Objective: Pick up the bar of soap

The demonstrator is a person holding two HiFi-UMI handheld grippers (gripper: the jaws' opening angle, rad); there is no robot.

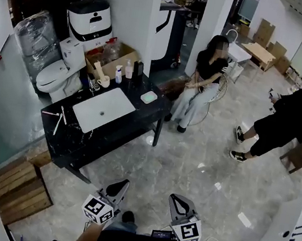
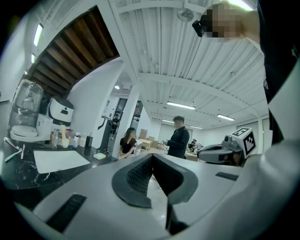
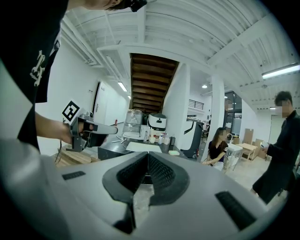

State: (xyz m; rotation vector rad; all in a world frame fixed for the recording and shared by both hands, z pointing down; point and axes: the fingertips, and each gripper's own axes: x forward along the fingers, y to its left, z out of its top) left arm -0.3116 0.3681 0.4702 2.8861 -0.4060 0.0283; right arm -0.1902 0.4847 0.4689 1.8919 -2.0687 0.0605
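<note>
No legible words, brands or numbers anywhere; only wordless square markers (image 1: 191, 230) on the two cubes (image 1: 98, 210).

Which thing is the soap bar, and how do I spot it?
Find the black stone counter with the white rectangular sink set in it. Just past the sink's right end, in the head view, lies the flat pale green soap bar, alone and low, unlike the upright bottles behind it.

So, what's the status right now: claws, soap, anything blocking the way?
Left claw shut, empty. Right claw shut, empty. Bar of soap untouched on black counter, beside the sink. Floor to cross first; seated person near the counter's end.
</note>
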